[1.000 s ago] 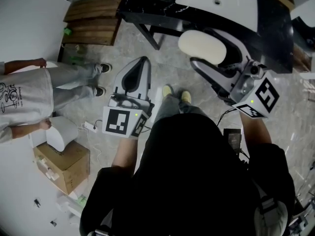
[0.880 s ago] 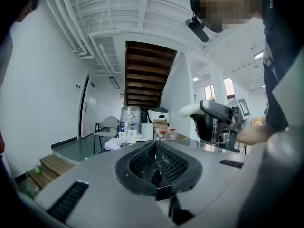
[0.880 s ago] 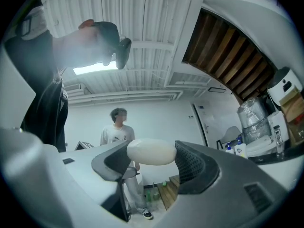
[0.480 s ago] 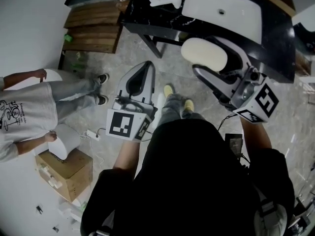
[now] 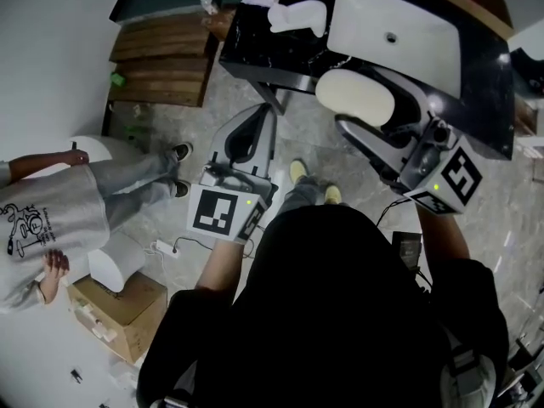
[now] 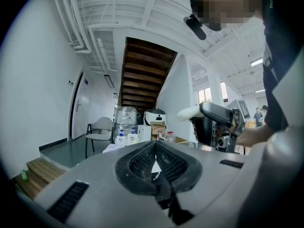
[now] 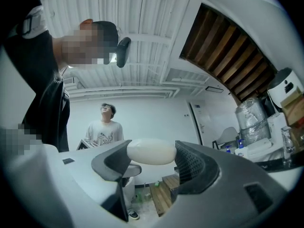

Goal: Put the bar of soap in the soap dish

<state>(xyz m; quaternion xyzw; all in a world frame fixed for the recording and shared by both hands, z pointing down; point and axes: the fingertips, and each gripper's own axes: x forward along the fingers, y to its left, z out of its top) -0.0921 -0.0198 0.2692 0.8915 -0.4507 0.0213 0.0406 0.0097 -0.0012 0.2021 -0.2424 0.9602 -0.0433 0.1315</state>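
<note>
Right tongs (image 7: 152, 156) grip the soap (image 5: 355, 97) near the bench's (image 5: 263, 49) front edge; left tongs (image 6: 154, 151) closed, empty. Carrying, I'd say; next, find the dish and lower.

No words or numbers could be read. The left marker cube (image 5: 223, 212) and right marker cube (image 5: 448, 181) bore only black-and-white square patterns; the bystander's shirt print (image 5: 19, 218) stayed illegible.
</note>
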